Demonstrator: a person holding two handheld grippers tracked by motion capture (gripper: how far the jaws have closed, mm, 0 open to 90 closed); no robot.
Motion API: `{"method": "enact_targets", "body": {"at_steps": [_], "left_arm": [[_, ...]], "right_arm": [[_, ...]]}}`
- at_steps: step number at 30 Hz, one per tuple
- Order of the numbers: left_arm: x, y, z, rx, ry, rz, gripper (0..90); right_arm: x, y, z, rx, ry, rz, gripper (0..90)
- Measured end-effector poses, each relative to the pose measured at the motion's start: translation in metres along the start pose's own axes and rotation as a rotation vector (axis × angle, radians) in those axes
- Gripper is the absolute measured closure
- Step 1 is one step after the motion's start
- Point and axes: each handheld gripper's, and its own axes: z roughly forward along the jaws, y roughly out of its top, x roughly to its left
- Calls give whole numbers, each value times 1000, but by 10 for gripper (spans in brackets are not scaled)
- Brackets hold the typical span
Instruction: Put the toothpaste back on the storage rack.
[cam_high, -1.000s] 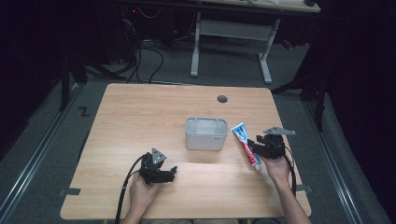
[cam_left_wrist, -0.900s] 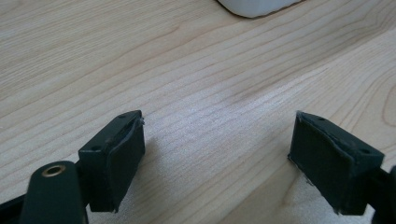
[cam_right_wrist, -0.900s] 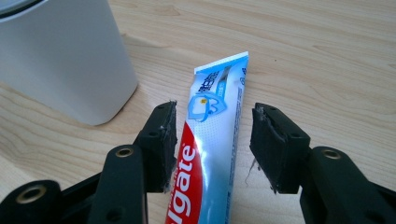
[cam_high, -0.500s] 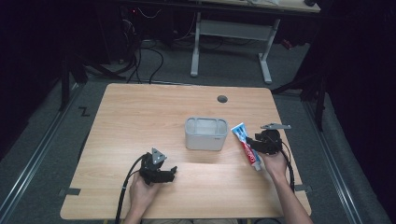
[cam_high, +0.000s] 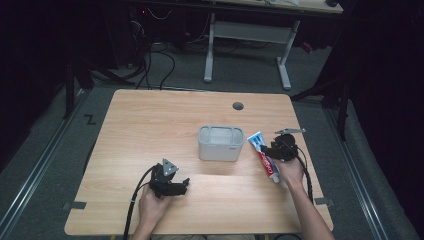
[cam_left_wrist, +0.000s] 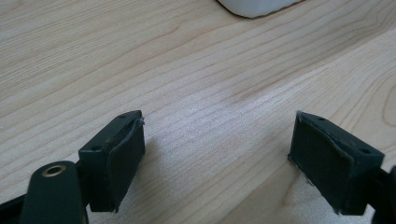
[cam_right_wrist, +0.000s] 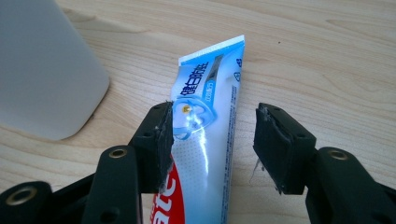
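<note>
- Toothpaste tube (cam_right_wrist: 205, 140): white, blue and red, lying flat on the wooden table (cam_high: 150, 125) at 3 o'clock of the grey rectangular container (cam_high: 220, 143); Chinese characters on the blue end, too small to read with certainty; red band shows white letters "ate", the rest cut off.
- Right gripper (cam_right_wrist: 212, 144): jaws apart and just been opening, straddling the tube; whether the left pad touches it cannot be told.
- Left gripper (cam_left_wrist: 217, 156): jaws wide apart over bare wood at 7 o'clock of the container.
</note>
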Motion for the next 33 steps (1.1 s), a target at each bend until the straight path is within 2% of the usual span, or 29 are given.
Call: {"method": "enact_targets", "body": {"at_steps": [8, 14, 20, 29, 30, 32, 33], "left_arm": [[0, 0, 0, 0, 0, 0, 183], [0, 0, 0, 0, 0, 0, 183], [0, 0, 0, 0, 0, 0, 183], [0, 0, 0, 0, 0, 2, 182], [0, 0, 0, 0, 0, 2, 182], [0, 0, 0, 0, 0, 2, 182], [0, 0, 0, 0, 0, 3, 183]], "right_arm": [[-4, 5, 8, 25, 6, 23, 468], [-9, 4, 12, 28, 26, 53, 465], [-12, 7, 14, 53, 50, 77, 464], [-7, 11, 20, 82, 80, 67, 460], [-6, 12, 22, 101, 82, 62, 454], [0, 10, 29, 149, 44, 23, 436], [1, 10, 30, 148, 37, 16, 435]]}}
